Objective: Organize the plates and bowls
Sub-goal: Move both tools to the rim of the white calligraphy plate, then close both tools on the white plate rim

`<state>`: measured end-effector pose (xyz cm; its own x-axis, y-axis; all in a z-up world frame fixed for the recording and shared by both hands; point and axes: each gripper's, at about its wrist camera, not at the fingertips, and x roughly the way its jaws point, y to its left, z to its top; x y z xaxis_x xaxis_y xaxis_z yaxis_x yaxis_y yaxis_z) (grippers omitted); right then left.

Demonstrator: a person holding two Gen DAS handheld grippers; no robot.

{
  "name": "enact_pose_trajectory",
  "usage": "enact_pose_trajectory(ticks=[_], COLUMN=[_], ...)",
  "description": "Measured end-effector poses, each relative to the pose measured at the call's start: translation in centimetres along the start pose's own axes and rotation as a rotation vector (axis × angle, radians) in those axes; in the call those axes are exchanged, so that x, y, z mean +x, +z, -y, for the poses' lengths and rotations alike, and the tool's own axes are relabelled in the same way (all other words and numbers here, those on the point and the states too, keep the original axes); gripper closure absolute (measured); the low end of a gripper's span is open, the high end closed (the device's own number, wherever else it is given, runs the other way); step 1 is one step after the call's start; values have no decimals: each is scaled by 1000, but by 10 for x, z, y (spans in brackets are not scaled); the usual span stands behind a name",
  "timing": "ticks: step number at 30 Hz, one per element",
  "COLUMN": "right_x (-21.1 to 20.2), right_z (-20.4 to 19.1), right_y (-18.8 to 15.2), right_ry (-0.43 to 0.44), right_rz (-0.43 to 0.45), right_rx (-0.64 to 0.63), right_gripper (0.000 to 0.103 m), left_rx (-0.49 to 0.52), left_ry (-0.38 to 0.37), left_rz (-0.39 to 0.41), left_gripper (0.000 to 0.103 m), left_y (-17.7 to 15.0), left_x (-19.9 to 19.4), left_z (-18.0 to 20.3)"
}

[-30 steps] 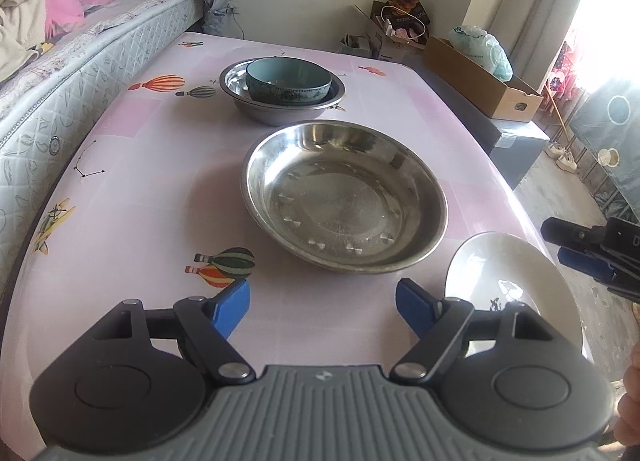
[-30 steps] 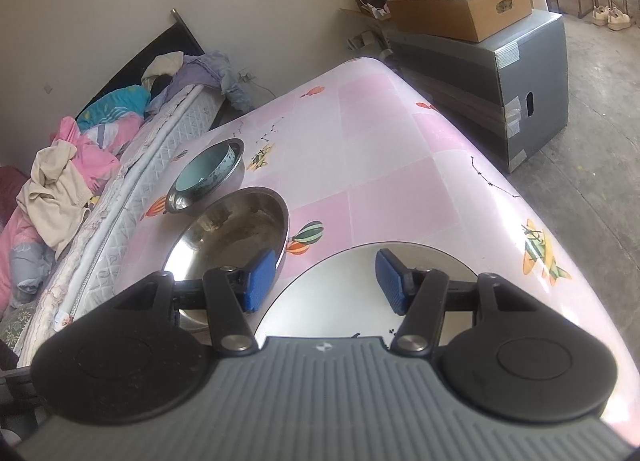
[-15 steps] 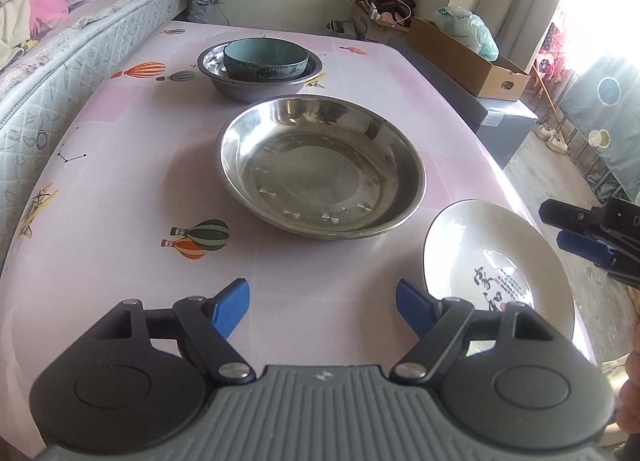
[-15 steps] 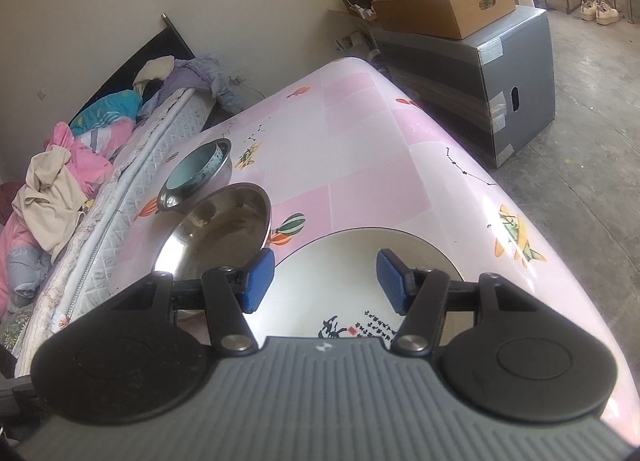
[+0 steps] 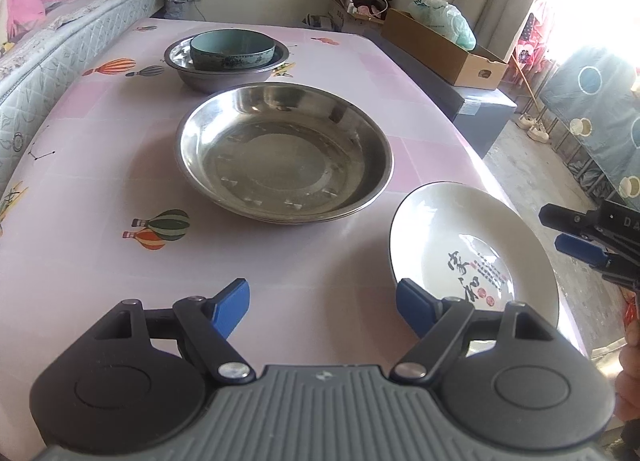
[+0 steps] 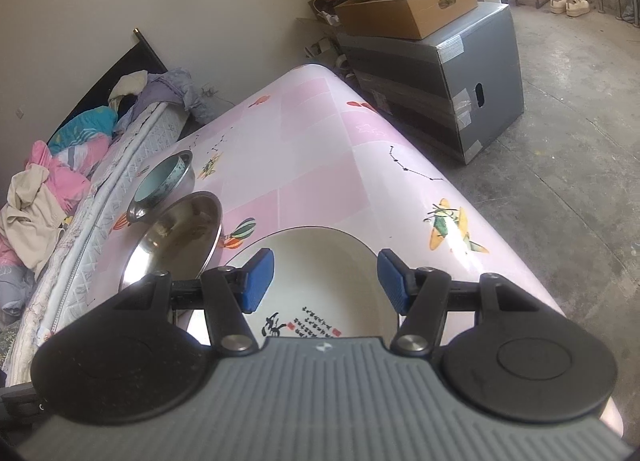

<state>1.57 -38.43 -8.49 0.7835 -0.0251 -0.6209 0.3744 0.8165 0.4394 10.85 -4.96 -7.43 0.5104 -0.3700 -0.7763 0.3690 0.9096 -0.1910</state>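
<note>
A white plate with black lettering [image 5: 472,245] [image 6: 320,273] lies near the table's right edge. Left of it sits a wide steel plate [image 5: 284,153] [image 6: 176,237]. Farther back, a teal bowl [image 5: 232,49] [image 6: 160,181] rests inside a steel bowl [image 5: 224,71] [image 6: 138,213]. My left gripper [image 5: 322,307] hovers open over bare tablecloth, its right finger just in front of the white plate's near rim. My right gripper [image 6: 326,279] is open above the white plate, nothing between its pads; in the left wrist view the right gripper [image 5: 576,229] shows at the plate's right side.
The pink tablecloth [image 5: 100,165] with balloon prints covers the table. A mattress with piled clothes [image 5: 48,41] runs along the left. A grey box bearing a cardboard box [image 6: 408,9] stands beyond the table's right side, with concrete floor [image 6: 568,165] around it.
Both grippers have drifted nearer the table. The white plate now fills more of each view and its lettering shows. Neither gripper has taken hold of anything.
</note>
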Motion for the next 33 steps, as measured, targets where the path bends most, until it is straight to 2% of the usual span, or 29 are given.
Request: enact_pose_trajectory(ticks=[5, 12, 16, 21, 26, 30, 33], right_x=[6, 21, 29, 36, 40, 43, 42], right_z=[17, 35, 42, 48, 52, 49, 42], right_y=[1, -3, -7, -7, -7, -10, -13], right_ry=[-12, -5, 14, 31, 62, 96, 68], right_rz=[0, -25, -42, -46, -59, -78, -72], right_rx=[24, 43, 61, 67, 89, 98, 62], right_gripper=[46, 47, 54, 69, 79, 83, 83], left_rx=[20, 17, 7, 2, -10, -21, -33], left_ry=[-45, -86, -107, -126, -151, -156, -162], left_rz=[0, -27, -50, -79, -77, -77, -85], left_gripper=[23, 42, 53, 75, 85, 87, 87], left_y=[0, 0, 1, 1, 4, 4, 4], left_x=[10, 28, 37, 47, 52, 51, 50], left_z=[14, 26, 27, 30, 30, 28, 26])
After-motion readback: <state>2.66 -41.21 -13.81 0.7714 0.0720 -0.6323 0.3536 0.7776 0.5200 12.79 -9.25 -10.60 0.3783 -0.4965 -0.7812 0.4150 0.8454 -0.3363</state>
